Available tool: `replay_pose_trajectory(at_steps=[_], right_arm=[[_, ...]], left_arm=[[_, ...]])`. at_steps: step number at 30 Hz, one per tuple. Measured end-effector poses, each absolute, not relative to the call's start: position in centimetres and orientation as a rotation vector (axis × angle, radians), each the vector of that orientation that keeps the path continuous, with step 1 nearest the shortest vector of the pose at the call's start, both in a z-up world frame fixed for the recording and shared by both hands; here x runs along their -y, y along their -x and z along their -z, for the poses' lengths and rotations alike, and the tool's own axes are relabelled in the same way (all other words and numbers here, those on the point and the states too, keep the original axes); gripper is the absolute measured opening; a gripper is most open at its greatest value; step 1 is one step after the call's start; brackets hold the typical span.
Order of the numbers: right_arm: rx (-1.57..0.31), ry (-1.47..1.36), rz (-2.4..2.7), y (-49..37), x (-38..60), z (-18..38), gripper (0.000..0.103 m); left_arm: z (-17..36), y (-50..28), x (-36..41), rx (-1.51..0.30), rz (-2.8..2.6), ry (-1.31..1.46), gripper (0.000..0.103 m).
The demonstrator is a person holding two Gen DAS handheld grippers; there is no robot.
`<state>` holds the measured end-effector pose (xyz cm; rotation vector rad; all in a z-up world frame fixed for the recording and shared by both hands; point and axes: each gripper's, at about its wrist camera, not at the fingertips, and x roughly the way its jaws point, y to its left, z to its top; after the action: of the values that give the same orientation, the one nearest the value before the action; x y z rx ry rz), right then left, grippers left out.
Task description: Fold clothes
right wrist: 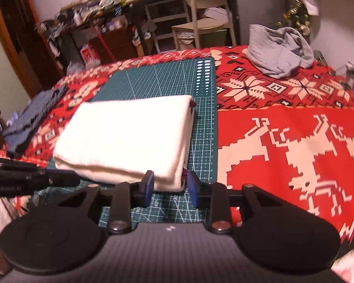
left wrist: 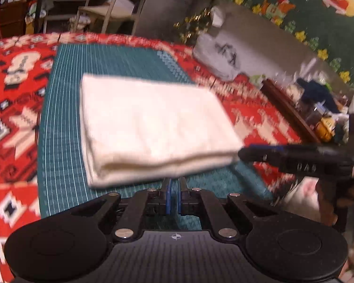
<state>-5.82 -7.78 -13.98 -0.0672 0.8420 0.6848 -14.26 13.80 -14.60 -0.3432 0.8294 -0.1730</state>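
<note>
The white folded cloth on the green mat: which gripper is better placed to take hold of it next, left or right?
Probably the right gripper. Its jaws are open around the near right corner of the white cloth. The left gripper is shut, at the cloth's near edge, with nothing visibly between its jaws.

Cream garment [right wrist: 127,136], folded into thick rectangle, flat on green cutting mat [right wrist: 167,80]

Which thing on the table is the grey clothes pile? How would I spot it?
Start at the red patterned tablecloth and find the green cutting mat with the folded white cloth. Look past the mat's far right corner. The grey garment lies crumpled there, the only unfolded heap.
</note>
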Motion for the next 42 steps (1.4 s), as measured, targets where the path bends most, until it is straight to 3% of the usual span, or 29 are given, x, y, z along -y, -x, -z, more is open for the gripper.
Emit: replay_pose_trajectory(at_steps=[12, 18, 27, 37, 42], right_arm=[[-0.894, 0.065, -0.806, 6.8, 5.0, 14.6, 0.037], [-0.9, -0.001, -0.827, 8.5, -0.4, 15.0, 0.041], [-0.814, 0.043, -0.867, 9.8, -1.1, 13.7, 0.038], [-0.688, 0.183, -0.55, 1.8, 6.5, 13.2, 0.042], [-0.67, 0.234, -0.646, -0.9, 5.2, 14.4, 0.038]], left_arm=[[15.3, 12.2, -17.6, -0.818, -0.025, 0.385, 0.004], [15.3, 10.3, -22.8, -0.806, -0.097, 0.672, 0.004], [14.9, 12.8, -22.4, -0.785, -0.046, 0.719, 0.009], [16.0, 13.9, -19.1, -0.829, 0.014, 0.658, 0.008], [15.8, 13.8, -18.4, -0.833, 0.019, 0.643, 0.008]])
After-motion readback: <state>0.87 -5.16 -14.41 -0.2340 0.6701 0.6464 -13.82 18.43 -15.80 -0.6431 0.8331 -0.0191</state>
